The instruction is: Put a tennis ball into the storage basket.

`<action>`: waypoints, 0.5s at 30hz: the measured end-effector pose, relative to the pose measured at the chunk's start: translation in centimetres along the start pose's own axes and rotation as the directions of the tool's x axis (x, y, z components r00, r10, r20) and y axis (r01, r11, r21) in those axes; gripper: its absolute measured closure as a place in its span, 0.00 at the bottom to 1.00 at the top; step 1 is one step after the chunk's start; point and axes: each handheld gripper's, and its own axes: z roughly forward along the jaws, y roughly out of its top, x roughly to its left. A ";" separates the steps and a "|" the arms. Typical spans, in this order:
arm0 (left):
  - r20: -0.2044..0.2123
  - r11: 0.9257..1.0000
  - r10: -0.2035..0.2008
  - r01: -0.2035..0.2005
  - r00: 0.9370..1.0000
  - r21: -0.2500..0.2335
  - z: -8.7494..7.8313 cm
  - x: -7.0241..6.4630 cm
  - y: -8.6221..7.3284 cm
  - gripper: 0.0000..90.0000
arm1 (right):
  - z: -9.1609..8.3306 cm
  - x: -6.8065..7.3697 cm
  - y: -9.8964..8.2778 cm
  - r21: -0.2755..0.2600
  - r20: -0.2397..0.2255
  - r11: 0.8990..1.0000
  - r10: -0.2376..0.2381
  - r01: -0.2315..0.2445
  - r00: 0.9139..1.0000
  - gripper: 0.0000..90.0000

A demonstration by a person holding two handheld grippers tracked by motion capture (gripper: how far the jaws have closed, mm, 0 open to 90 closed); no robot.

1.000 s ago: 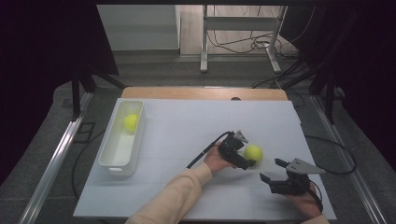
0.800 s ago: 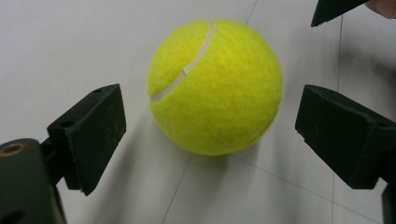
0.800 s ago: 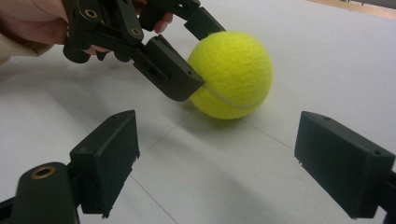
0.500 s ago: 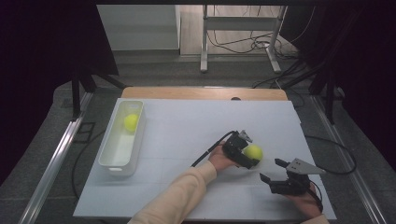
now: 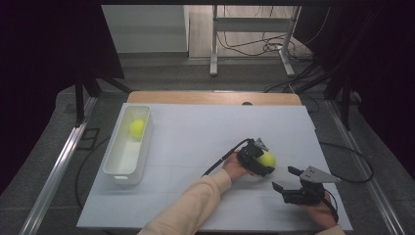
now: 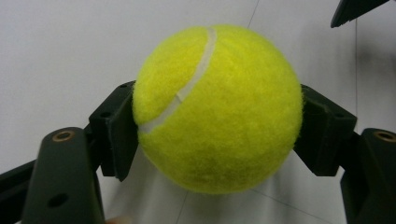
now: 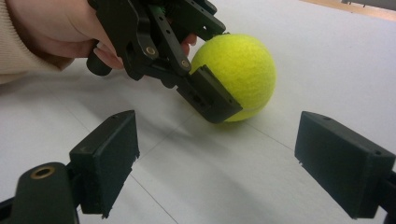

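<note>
Lower right of the high view: our left gripper [image 5: 259, 160] clamps a tennis ball [image 5: 267, 159]; our right gripper [image 5: 288, 178] gapes open, empty, nearby.

We find the white tabletop [image 5: 195, 147] evenly lit from above, its surroundings falling into deep darkness. The high view is soft and slightly grainy. Shadows are faint and diffuse. The tennis ball [image 6: 217, 107] is sharp in the left gripper view; near jaws blur.
</note>
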 end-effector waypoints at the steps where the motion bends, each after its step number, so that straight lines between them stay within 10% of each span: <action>1: 0.000 1.000 0.000 0.000 1.000 0.000 0.0 0.0 0.0 0.29 | 0.0 0.0 0.0 0.000 0.000 1.000 0.000 0.000 1.000 0.16; 15: -0.020 0.999 0.003 -0.004 1.000 -0.034 -1.5 -0.3 -0.1 0.29 | 0.0 0.0 0.0 0.000 0.002 1.000 -0.001 0.001 1.000 0.16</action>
